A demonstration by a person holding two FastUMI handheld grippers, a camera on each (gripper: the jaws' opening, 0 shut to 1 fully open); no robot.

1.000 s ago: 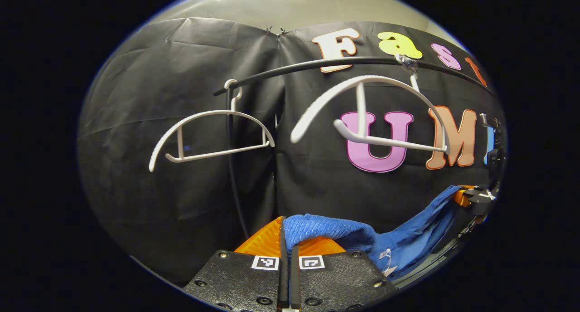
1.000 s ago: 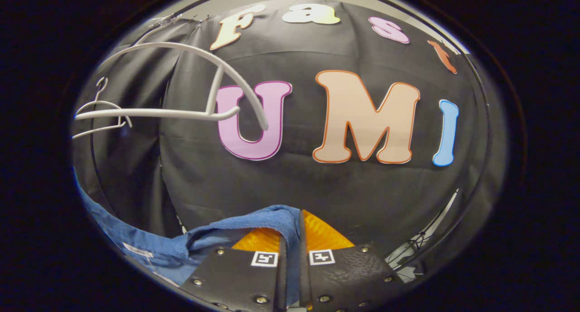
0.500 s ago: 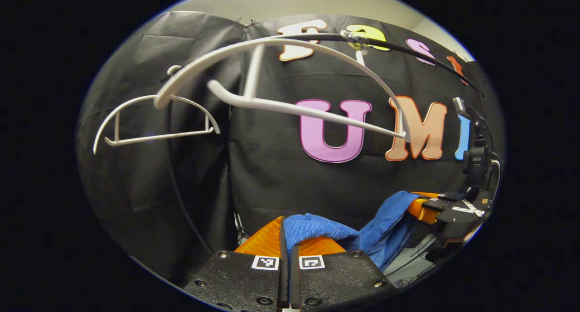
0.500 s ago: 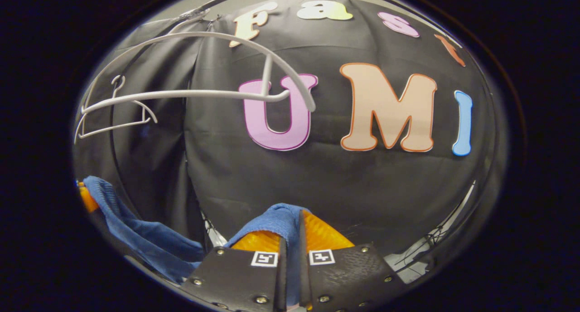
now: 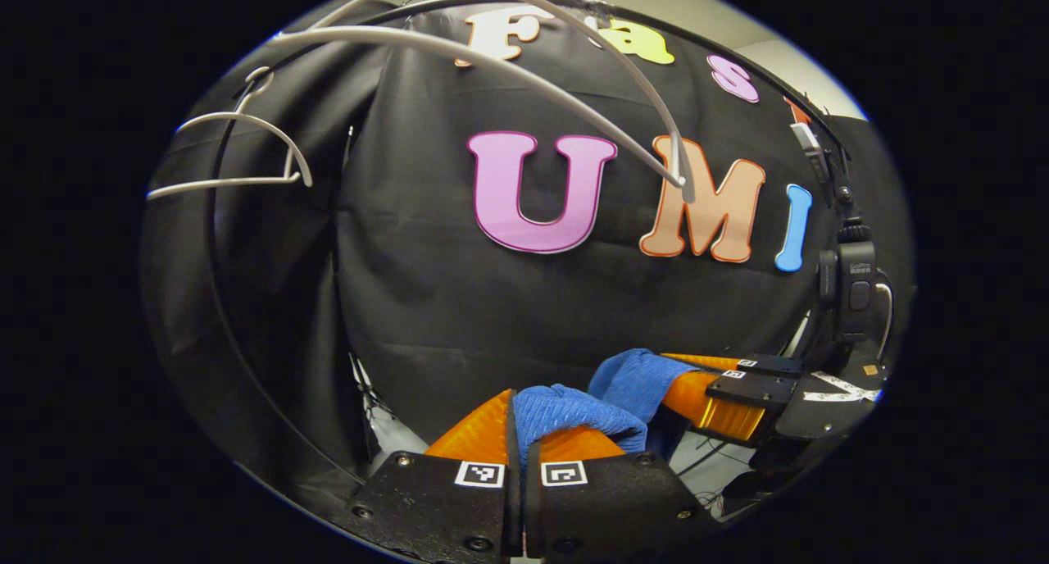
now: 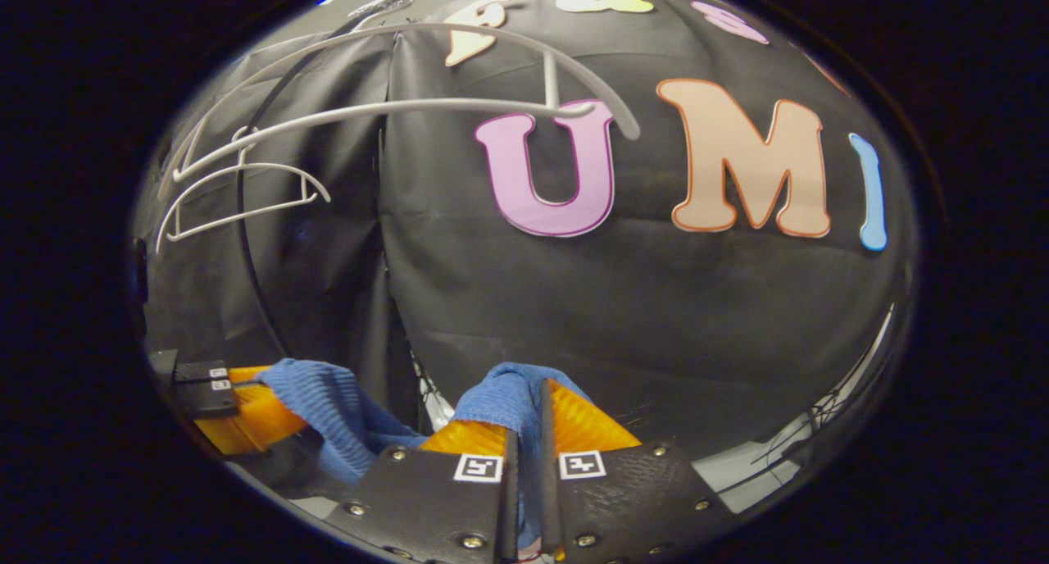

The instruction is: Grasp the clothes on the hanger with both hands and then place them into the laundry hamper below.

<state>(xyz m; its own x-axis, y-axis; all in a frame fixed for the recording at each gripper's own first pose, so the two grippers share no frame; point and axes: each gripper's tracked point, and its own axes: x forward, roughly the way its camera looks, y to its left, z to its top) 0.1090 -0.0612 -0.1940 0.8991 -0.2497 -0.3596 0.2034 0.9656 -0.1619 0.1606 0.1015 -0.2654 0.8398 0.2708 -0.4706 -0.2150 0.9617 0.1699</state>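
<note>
Left gripper (image 5: 518,420) pinched tight on a fold of the blue garment (image 5: 574,408), cloth bunched between its fingers. Right gripper (image 6: 524,408) likewise clamped on another fold of the same cloth (image 6: 500,396). Garment slung between the two grippers (close together, side by side), well below the bare white hanger (image 5: 524,64) on the black rail (image 5: 721,52). Second empty hanger (image 6: 246,199) farther along, off to the left.
</note>
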